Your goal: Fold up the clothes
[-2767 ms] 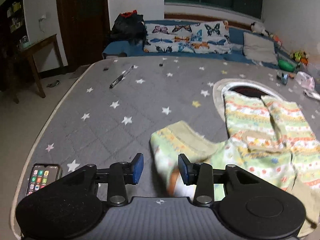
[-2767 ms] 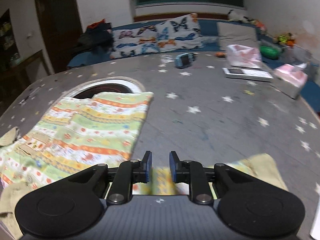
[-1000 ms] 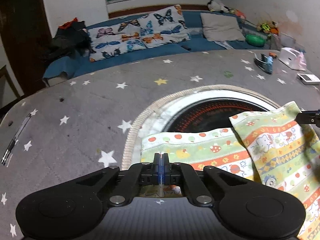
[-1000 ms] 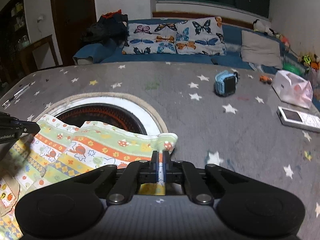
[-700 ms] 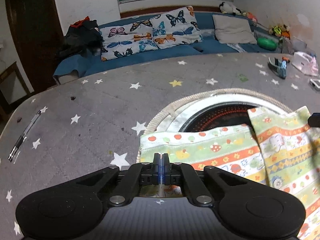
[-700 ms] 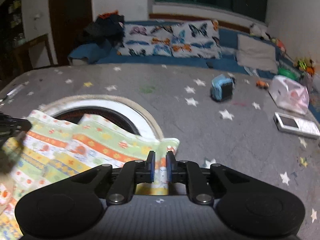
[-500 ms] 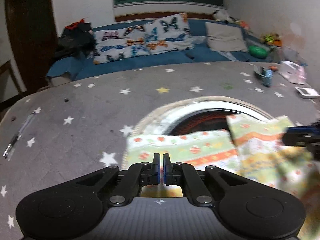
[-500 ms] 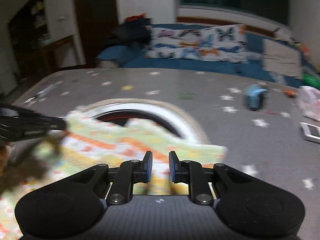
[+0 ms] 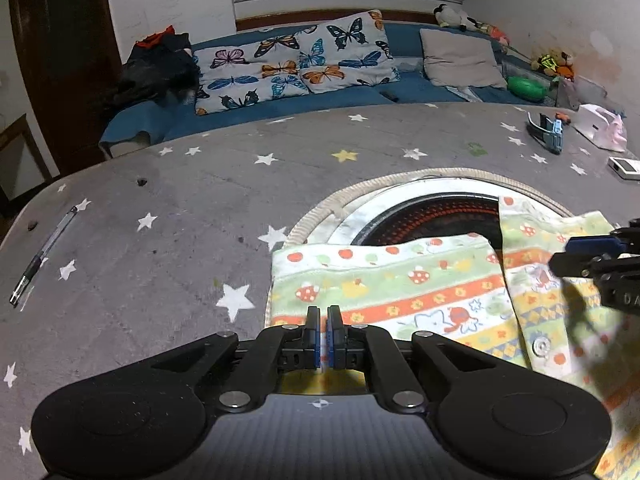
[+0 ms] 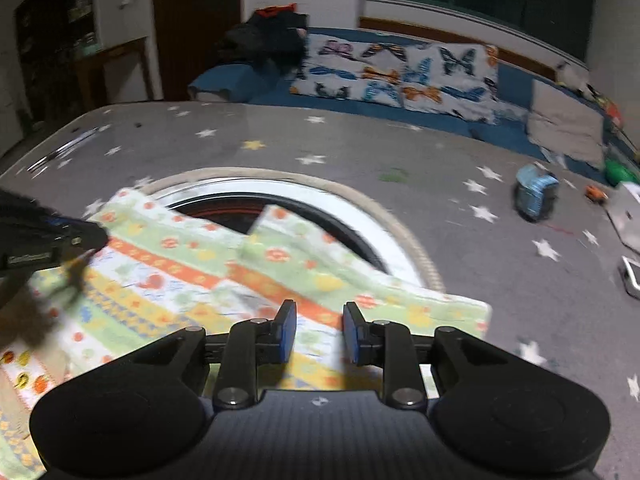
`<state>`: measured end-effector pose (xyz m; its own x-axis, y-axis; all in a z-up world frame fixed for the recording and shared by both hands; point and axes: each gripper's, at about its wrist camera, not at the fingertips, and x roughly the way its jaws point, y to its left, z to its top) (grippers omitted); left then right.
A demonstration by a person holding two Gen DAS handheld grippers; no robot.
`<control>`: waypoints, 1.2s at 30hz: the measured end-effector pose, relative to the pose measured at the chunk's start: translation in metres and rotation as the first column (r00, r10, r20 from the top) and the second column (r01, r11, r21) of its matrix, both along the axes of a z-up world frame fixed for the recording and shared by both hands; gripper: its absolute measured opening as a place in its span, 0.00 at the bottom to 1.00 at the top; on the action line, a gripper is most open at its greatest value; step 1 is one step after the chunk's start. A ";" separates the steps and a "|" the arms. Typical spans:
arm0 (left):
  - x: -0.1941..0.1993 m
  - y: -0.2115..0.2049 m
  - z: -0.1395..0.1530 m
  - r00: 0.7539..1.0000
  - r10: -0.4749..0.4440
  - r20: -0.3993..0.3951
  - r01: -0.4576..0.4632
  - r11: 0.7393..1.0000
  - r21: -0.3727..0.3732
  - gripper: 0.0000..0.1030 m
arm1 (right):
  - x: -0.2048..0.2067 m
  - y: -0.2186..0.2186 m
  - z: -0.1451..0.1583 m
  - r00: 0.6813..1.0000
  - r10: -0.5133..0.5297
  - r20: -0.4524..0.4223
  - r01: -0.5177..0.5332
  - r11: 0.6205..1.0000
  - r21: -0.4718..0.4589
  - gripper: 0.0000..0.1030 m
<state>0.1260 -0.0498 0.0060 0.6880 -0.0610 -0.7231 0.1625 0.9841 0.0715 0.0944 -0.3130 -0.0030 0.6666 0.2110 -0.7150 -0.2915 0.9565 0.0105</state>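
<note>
Left wrist: striped cartoon-print garment [image 9: 400, 288], folded.

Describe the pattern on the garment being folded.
The garment: pale green with orange and yellow stripes and small cartoon mushroom prints. Clearest in the left wrist view.

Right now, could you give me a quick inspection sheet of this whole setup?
Surface: grey star-print cover with a round rimmed opening.
Job's things: patterned garment lying partly over the opening.
Clutter: pen, blue gadget, white device.
Grippers: left gripper nearly closed, a thin gap showing, over the garment's edge; right gripper open above it.
Cables: nothing seen.
Surroundings: butterfly pillows, dark clothes pile.
</note>
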 end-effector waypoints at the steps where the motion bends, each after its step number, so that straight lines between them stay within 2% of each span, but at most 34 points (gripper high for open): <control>1: 0.001 -0.001 0.000 1.000 0.001 0.004 -0.001 1.000 0.011 0.05 | 0.001 -0.004 0.000 1.000 -0.016 -0.001 0.016 1.000 -0.002 0.23; 3: 0.004 -0.003 -0.001 1.000 0.001 0.014 -0.001 0.999 0.038 0.05 | 0.005 -0.011 -0.001 0.999 -0.041 -0.005 0.041 0.999 -0.002 0.20; 5: 0.007 -0.003 -0.001 1.000 0.004 0.017 -0.005 0.999 0.052 0.05 | 0.008 -0.013 0.000 0.998 -0.054 -0.011 0.054 0.999 -0.009 0.09; 6: 0.008 -0.002 0.000 1.000 0.008 0.015 -0.008 0.999 0.047 0.05 | 0.009 -0.014 0.000 0.998 -0.068 -0.008 0.068 0.997 -0.020 0.09; 8: 0.009 -0.001 0.001 1.000 0.011 0.010 -0.012 0.999 0.039 0.05 | 0.008 -0.013 0.001 0.995 -0.103 0.005 0.103 0.994 -0.047 0.18; 13: 0.010 -0.001 0.001 1.000 0.019 0.006 -0.019 0.999 0.030 0.06 | 0.006 0.002 0.005 1.000 0.001 0.011 -0.001 0.999 0.053 0.20; 15: 0.009 -0.001 0.003 1.000 0.022 0.001 -0.022 1.000 0.017 0.06 | 0.010 0.014 -0.001 1.000 0.028 -0.001 -0.028 0.999 0.023 0.20; 19: -0.006 -0.005 0.013 1.000 -0.011 0.009 0.011 1.000 -0.011 0.06 | 0.010 0.022 -0.002 0.999 0.031 0.025 -0.029 0.998 -0.047 0.27; 22: -0.025 -0.012 0.019 0.998 -0.055 0.001 0.055 0.997 -0.059 0.06 | 0.001 0.014 0.008 0.999 0.034 0.022 -0.034 0.999 -0.010 0.28; 26: -0.061 -0.023 0.026 0.989 -0.147 0.000 0.146 0.983 -0.107 0.07 | -0.028 0.002 0.022 0.999 0.055 0.001 -0.055 0.998 0.025 0.35; 31: -0.107 -0.040 0.029 0.972 -0.235 -0.004 0.231 0.958 -0.172 0.10 | -0.083 -0.013 0.028 0.997 0.077 -0.030 -0.076 0.996 0.036 0.36; 36: -0.150 -0.052 0.021 0.954 -0.299 -0.005 0.295 0.941 -0.165 0.13 | -0.150 -0.006 0.026 0.987 0.153 -0.041 -0.153 0.988 0.007 0.39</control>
